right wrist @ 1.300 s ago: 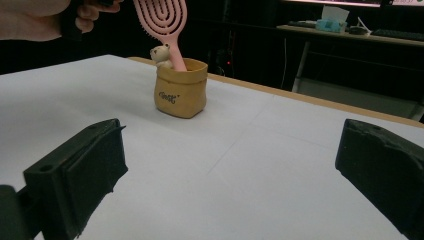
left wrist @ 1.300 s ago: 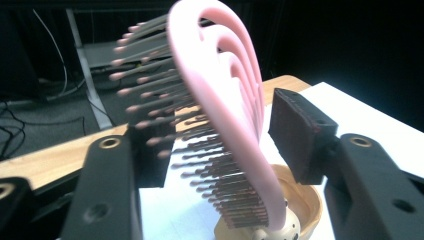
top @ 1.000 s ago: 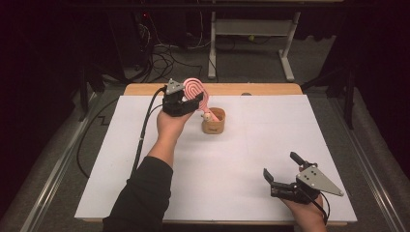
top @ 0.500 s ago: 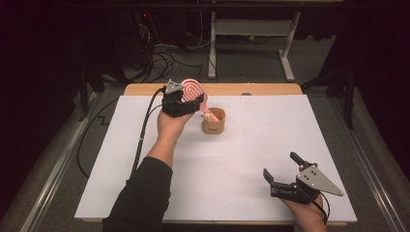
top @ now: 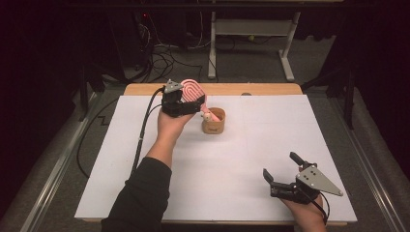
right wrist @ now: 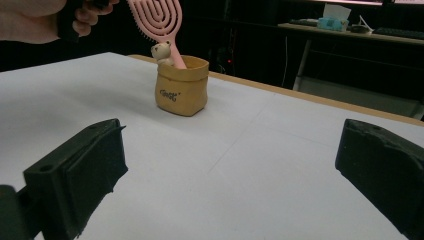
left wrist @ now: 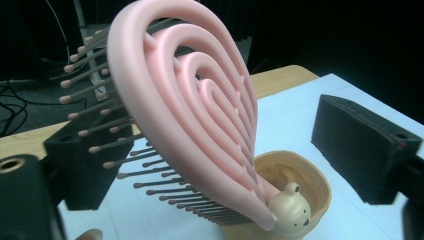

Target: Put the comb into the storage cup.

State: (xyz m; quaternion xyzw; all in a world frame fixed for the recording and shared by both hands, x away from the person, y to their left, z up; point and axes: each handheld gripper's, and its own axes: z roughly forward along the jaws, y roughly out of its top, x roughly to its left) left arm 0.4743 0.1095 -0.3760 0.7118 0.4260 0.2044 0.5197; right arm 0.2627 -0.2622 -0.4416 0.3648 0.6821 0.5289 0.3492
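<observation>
One pink looped hairbrush (left wrist: 185, 115) stands in the tan pot (top: 213, 122), left gripper (top: 186, 104) jaws just spreading.

Bright, evenly lit white tabletop (top: 232, 159) against dark, dim surroundings; soft focus up close.

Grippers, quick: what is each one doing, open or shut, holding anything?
Left gripper: jaws just been opening, open, with the brush between them, standing in the cup.
Right gripper: open, holding nothing.
</observation>
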